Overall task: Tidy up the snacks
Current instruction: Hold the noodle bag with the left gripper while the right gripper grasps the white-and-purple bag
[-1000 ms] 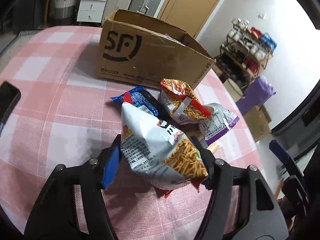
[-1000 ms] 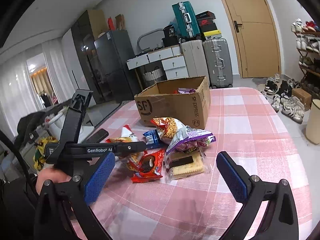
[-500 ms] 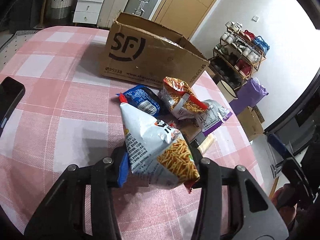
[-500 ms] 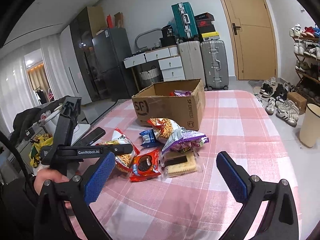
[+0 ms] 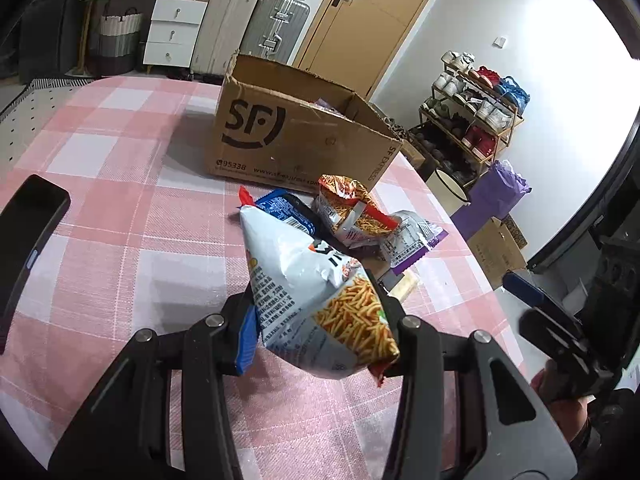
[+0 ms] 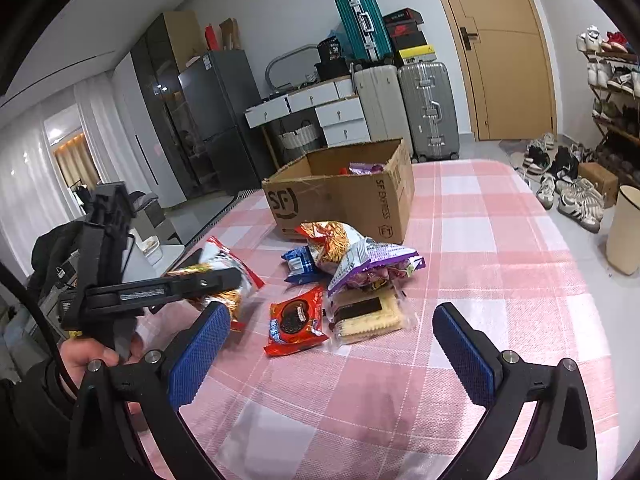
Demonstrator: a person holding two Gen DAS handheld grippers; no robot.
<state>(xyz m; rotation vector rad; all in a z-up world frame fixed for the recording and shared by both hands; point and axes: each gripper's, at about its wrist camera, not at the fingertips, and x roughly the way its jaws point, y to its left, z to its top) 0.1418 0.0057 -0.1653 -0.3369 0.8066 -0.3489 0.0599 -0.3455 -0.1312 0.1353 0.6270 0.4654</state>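
Snacks are the job, and one of them, a white bag of fried sticks, sits clamped in my left tongs, whose jaws have just been closing on it; it hangs clear of the pink checked surface. Beyond it the loose heap lies around the middle of the surface: a blue cookie pack, an orange-red stick bag, a purple-edged bag, a red cookie pack and a clear cracker pack (the last two nearest my right side). Behind the heap, toward the far edge, stands the open cardboard box with a few packets already inside. My right tongs hang wide open over bare cloth, gripping nothing. A dark phone lies near the left edge.
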